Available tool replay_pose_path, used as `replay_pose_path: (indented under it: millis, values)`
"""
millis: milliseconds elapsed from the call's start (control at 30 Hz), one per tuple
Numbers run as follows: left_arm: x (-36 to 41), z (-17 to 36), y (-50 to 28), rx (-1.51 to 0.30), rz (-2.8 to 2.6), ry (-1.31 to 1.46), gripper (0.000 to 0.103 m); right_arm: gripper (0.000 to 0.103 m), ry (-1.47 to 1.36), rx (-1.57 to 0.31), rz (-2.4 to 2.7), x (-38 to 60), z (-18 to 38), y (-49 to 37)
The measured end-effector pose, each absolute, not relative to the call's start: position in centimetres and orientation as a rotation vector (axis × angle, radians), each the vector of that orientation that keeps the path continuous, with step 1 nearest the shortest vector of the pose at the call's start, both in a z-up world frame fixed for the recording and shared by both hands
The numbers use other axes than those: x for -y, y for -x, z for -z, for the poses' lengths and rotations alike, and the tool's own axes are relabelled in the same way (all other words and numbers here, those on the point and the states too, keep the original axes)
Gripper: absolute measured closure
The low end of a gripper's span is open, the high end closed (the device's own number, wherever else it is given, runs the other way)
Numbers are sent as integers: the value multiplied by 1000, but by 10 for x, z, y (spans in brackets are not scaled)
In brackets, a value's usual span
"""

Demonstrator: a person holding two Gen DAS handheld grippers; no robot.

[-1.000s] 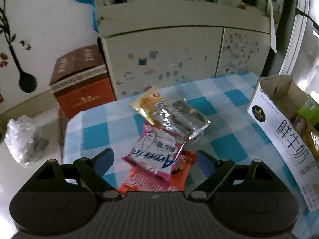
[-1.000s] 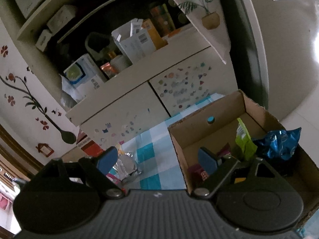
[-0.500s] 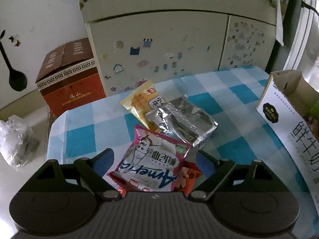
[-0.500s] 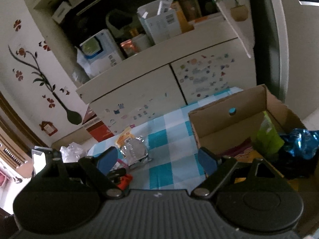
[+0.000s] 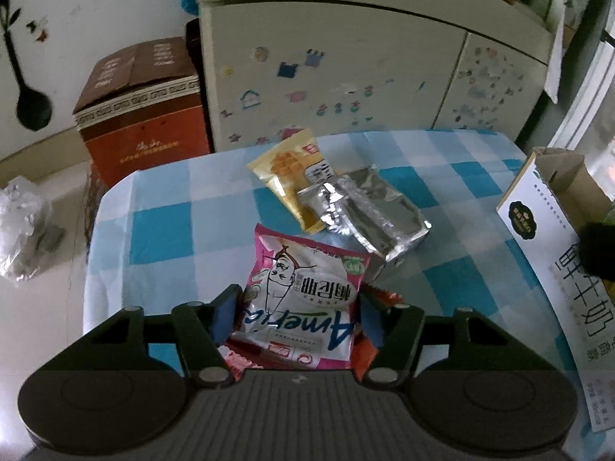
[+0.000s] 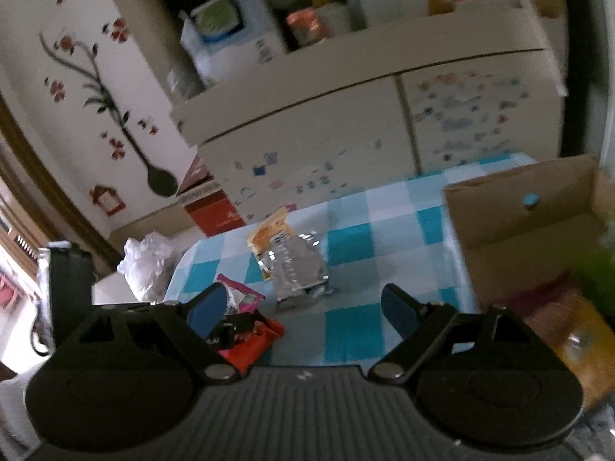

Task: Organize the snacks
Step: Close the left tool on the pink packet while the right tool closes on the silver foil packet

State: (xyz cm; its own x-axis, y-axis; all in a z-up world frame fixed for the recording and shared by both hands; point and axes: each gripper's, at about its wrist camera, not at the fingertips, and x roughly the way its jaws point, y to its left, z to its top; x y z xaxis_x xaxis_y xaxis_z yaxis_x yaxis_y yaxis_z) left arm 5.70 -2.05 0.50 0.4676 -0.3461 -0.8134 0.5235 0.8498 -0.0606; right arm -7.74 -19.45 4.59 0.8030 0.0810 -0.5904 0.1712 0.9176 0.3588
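Left claw point(image 5: 298, 313): jaws have just been closing and now stand narrow, one blue pad at each side edge of the pink-and-white printed snack packet point(image 5: 303, 299); the pads appear to press on the packet's edges. The packet lies flat on the bench point(image 5: 184, 215), which is covered with a blue-and-white checked cloth; beneath the packet lies an orange-red snack wrapper point(image 5: 380, 297), its corner showing beside the right pad.

Beyond the packet lies a crumpled silver foil pouch point(image 5: 369, 217); it overlaps a yellow snack bag printed with a waffle point(image 5: 286, 163); both rest flat near the middle of the bench.

Right claw point(image 6: 303, 309): jaws stand wide apart with nothing between the pads; it hangs above the bench, between the snack pile and the open brown cardboard box point(image 6: 519, 230). The box stands at the right edge of the bench; inside it lie a green packet point(image 6: 599, 272) and a yellow-orange packet point(image 6: 576, 342), both blurred. In the left wrist view the box's white outer face carries black printed characters.

Behind the bench stands a cream cabinet with small coloured stickers point(image 5: 346, 73); a red-brown carton point(image 5: 142, 111) stands to its left.
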Motion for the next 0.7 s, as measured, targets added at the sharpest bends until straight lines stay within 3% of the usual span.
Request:
replay_pose_path:
  millis: [700]
  values:
    - [2, -11, -55, -988, 482, -178, 34, 18, -245, -707, 18, 170, 19, -32]
